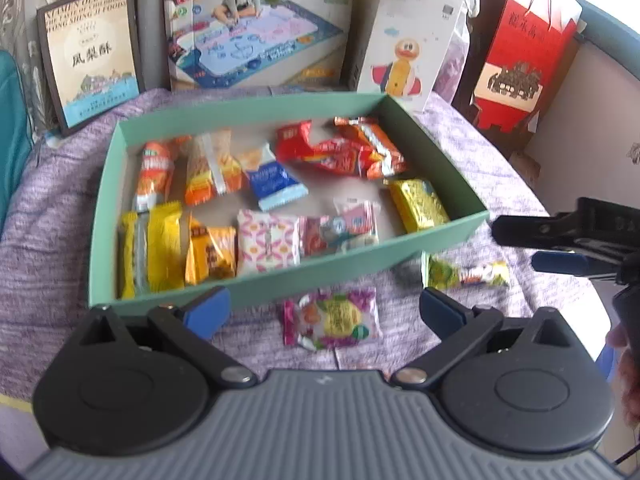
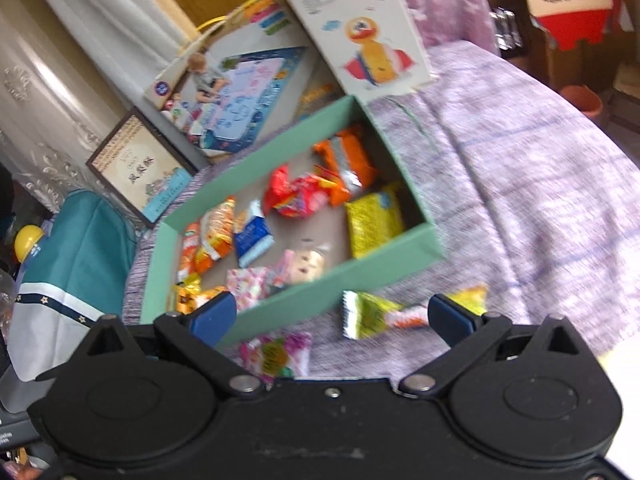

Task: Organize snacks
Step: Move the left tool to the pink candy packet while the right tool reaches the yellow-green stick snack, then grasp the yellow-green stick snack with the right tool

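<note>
Snacks fill the green box at the middle of the left view, in two loose rows; two are not yet inside. The pink packet lies on the purple cloth just below the box's near wall, and the green packet lies at the right of it, near the box corner. Your left gripper is released, its jaws wide on both sides of the pink packet but not touching it; your right gripper is also released and holds nothing, with the green packet between its tips in the right view. I judge the step is to pick up the last packets; next you lower, close on the wrapper, lift over the wall. The wrappers look thin and may slip. Behind the box, at the top, stand some cartons; the pictures are blurred.
</note>
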Motion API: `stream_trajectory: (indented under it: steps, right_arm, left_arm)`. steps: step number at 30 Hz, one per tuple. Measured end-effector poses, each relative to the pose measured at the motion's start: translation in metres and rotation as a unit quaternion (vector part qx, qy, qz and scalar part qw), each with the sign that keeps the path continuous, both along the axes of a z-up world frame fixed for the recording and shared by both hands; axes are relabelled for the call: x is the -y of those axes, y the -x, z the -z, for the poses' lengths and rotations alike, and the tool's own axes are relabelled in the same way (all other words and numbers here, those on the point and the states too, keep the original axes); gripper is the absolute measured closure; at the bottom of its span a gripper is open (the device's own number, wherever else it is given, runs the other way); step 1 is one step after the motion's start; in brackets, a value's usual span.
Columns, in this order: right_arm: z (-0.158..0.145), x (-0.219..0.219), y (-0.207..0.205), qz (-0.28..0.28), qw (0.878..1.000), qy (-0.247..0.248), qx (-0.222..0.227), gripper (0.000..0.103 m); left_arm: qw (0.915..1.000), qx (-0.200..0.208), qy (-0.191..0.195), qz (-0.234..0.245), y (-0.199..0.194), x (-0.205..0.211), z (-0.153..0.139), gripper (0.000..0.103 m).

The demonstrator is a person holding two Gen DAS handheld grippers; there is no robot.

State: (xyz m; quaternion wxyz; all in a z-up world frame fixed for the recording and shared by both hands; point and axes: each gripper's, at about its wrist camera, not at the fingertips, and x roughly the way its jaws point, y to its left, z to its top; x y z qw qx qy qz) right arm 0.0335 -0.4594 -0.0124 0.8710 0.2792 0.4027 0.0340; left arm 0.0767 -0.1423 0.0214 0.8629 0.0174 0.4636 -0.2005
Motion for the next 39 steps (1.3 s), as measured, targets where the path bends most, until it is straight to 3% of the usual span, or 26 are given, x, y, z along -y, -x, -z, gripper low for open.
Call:
stream_trajectory:
  steps: [8,13,16,20,24,27,30,36,39]
  right_arm:
    - [0.033,0.032,0.018,0.047,0.998,-0.020,-0.030,0.000]
    - [0.030,0.035,0.015,0.056,0.998,-0.010,-0.002,0.000]
    - [0.027,0.032,0.006,0.059,0.998,0.014,0.006,0.010]
    - [0.032,0.027,-0.007,0.038,0.999,0.019,0.002,0.025]
    - [0.031,0.008,-0.022,-0.025,0.999,0.043,0.001,0.025]
    - [0.032,-0.009,-0.034,-0.079,0.994,0.074,-0.006,0.025]
    - [0.038,-0.009,-0.039,-0.080,0.990,0.114,-0.014,0.025]
    - [0.057,-0.003,-0.027,-0.069,0.993,0.083,-0.048,0.025]
    - [0.058,-0.018,-0.016,-0.072,0.991,0.098,-0.045,0.025]
  left_arm:
    - [0.9990,-0.040,-0.020,0.005,0.004,0.009,0.029,0.000]
    - [0.9974,-0.060,-0.041,-0.003,-0.001,0.014,0.047,0.000]
    - [0.9963,-0.071,-0.047,-0.007,-0.006,0.020,0.054,0.000]
    - [0.9960,-0.074,-0.050,0.000,-0.011,0.033,0.062,0.000]
    - [0.9955,-0.082,-0.047,-0.009,-0.021,0.044,0.074,0.000]
    - [0.9954,-0.066,-0.068,-0.012,-0.024,0.046,0.082,0.000]
    - [0.9948,-0.054,-0.085,-0.007,-0.025,0.041,0.084,0.000]
    - [0.9963,-0.048,-0.066,-0.028,-0.028,0.015,0.083,0.000]
    - [0.9960,-0.054,-0.058,-0.040,-0.030,0.011,0.081,0.000]
